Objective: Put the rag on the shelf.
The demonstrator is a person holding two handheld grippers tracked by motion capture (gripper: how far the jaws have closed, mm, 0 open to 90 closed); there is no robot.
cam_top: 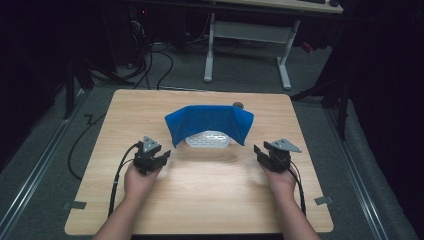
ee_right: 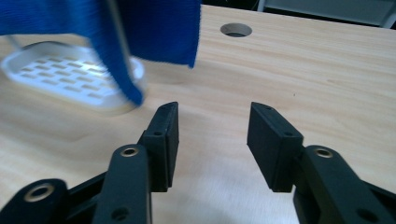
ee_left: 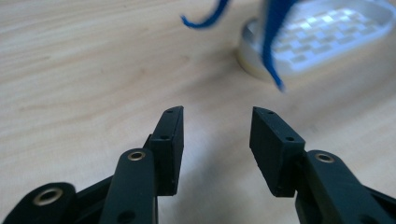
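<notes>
Blue cloth [cam_top: 210, 121] drapes over white slotted dish [cam_top: 209, 139] mid-worktop [cam_top: 210, 200], covering it; L gripper [cam_top: 161, 156] & R gripper [cam_top: 262, 152] flank it toward near edge, jaws wide open, empty.

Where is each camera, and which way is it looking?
High view: above the person's side, looking forward and down on the table; both forearms, left gripper and right gripper show.
Left gripper view: rides on the left gripper, facing the white dish and blue cloth; its open jaws show.
Right gripper view: rides on the right gripper, facing the same dish and cloth; its open jaws show.
Shared: all three show cloth and dish.
</notes>
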